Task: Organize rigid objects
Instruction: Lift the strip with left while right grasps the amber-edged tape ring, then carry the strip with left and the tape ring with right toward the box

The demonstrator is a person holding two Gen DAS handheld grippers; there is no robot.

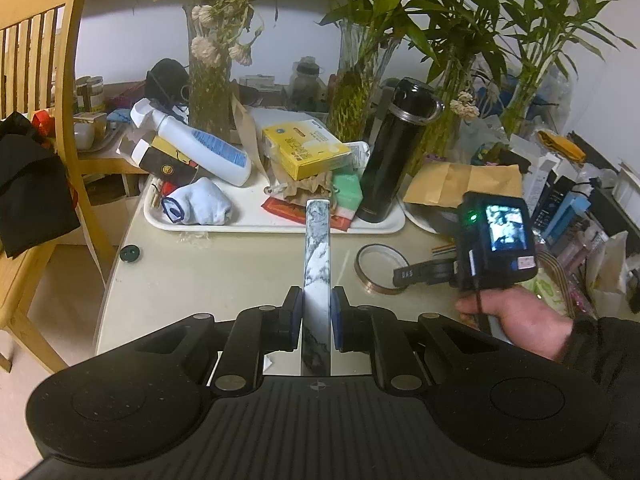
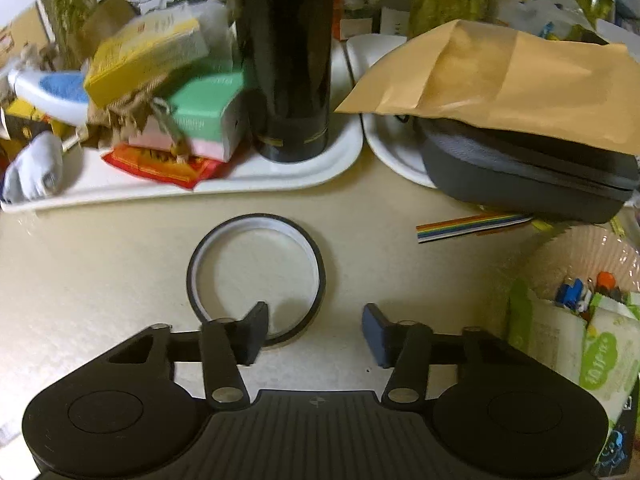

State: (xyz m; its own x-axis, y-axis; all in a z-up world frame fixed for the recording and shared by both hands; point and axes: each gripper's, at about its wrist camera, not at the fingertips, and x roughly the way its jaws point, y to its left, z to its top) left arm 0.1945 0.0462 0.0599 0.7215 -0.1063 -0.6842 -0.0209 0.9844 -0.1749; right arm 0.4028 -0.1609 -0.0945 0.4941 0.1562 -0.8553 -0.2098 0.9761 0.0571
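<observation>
- The white tray (image 1: 276, 225) lay at twelve o'clock on the table (image 1: 224, 272).
- The left gripper (image 1: 317, 312) was clamped on a marbled bar (image 1: 317, 248) pointing at the tray.
- The right gripper (image 2: 315, 330) stood half open, empty, its left finger inside the tape roll (image 2: 256, 276) at eleven o'clock.

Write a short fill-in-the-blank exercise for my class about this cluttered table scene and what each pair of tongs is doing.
1. The left tongs are shut on a long ______-patterned bar.
2. The black flask stands upright on the white ______.
3. The ring of tape lies flat on the ______.
4. The right tongs are ______, one finger inside the ring.

Missing words: marble; tray; table; open
</observation>
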